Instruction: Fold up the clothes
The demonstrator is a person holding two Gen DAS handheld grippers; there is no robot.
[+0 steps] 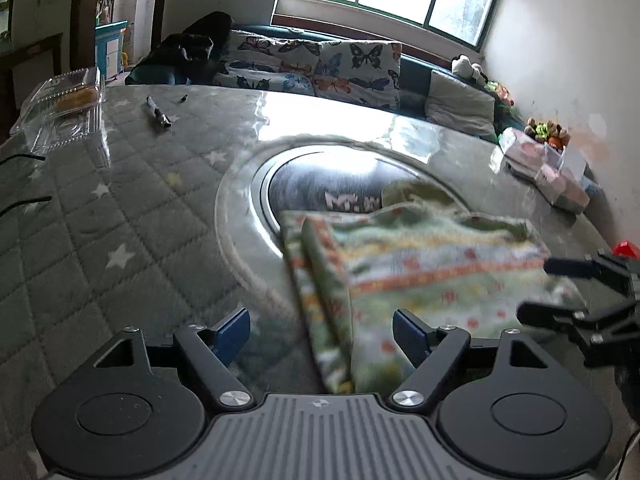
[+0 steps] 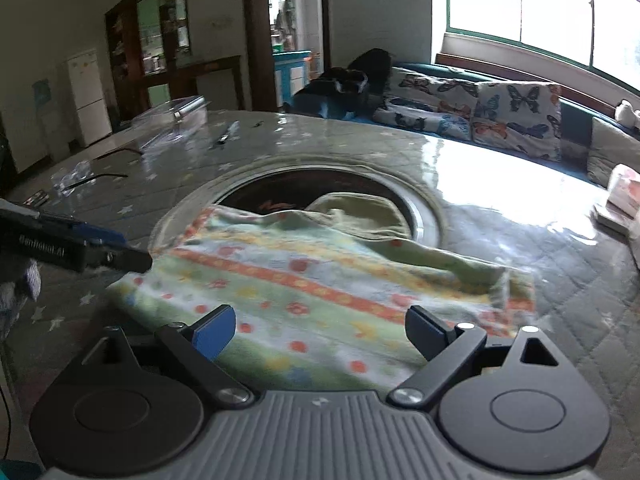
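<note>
Looking through the left wrist view, I see my left claw (image 1: 322,334) spread wide and empty, its jaws just above the near left edge of the folded patterned cloth (image 1: 420,280) on the quilted desk (image 1: 100,220). The right claw (image 1: 560,292) enters from the right, blurred. For a neat fold I'd pinch both near corners evenly and keep the edges aligned. In the right wrist view, my right claw (image 2: 320,332) is also released over the cloth (image 2: 320,280). The cloth's far end droops into the round recess (image 2: 304,188), so its full outline is hidden.
</note>
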